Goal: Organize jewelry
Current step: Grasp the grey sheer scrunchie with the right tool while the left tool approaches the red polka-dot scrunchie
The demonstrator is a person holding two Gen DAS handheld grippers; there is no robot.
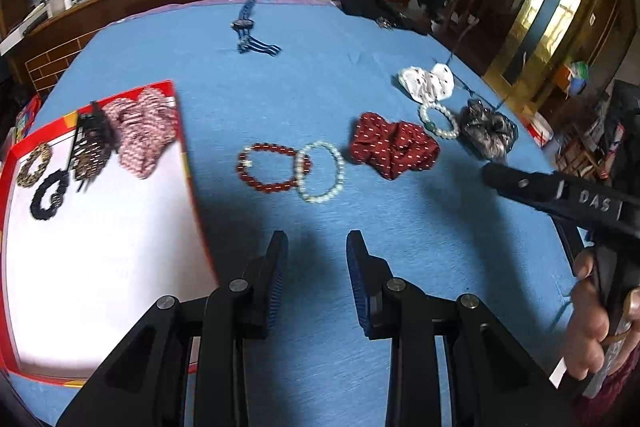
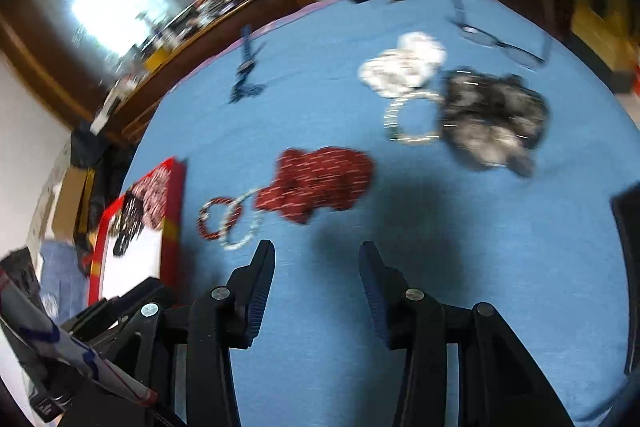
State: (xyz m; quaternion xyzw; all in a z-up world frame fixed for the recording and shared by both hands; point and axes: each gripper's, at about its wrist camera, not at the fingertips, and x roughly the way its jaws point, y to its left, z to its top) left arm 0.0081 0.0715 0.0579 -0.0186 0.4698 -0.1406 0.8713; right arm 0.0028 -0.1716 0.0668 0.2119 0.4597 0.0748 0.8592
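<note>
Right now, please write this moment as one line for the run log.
left gripper open, empty | right gripper open, empty | red box partly filled | red bead bracelet overlapping pearl bracelet on blue cloth

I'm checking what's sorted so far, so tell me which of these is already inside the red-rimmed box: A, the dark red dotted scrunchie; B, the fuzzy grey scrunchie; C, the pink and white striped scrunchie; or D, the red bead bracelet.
C: the pink and white striped scrunchie lies inside the red-rimmed box at its far corner, while the other three items are out on the blue tablecloth.
</note>
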